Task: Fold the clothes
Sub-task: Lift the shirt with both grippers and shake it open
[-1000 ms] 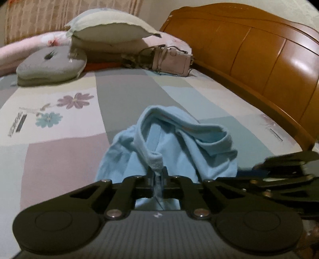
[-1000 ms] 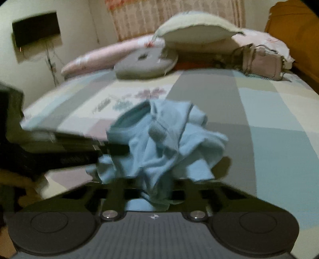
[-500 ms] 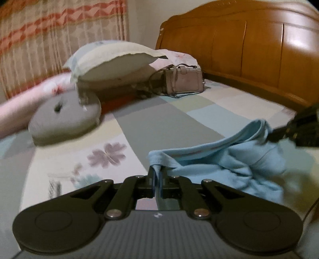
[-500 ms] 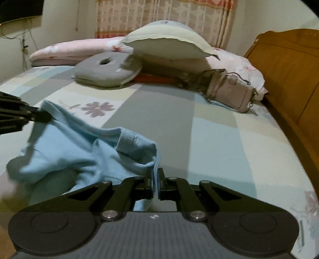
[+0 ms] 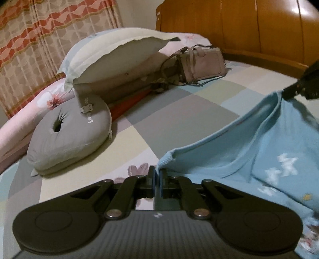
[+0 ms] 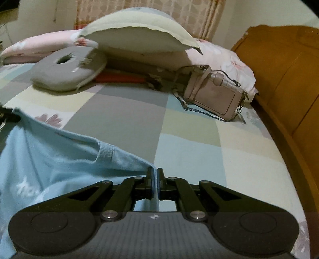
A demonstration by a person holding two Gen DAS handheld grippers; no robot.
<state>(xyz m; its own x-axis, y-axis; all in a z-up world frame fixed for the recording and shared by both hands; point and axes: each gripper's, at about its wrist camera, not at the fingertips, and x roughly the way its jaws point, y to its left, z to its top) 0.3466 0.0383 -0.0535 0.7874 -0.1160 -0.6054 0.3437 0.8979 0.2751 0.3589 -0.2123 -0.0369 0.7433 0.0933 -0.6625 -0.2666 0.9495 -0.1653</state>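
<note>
Bed (image 6: 189,127) covered with a patchwork sheet in grey, pale blue, cream and mauve squares, some with flower prints; glossy orange-brown wooden headboard (image 5: 259,29) along one side, catching a bright highlight from indoor light. At the far end: a cream pillow (image 5: 119,53) stacked on pink floral bedding (image 6: 229,59), a grey ring-shaped cushion (image 5: 69,135) with a centre hole, and a beige handbag (image 6: 215,99) with a chain strap. Behind, a curtain (image 5: 39,39) with red-orange wavy bands hangs against a pale wall (image 6: 45,14).
</note>
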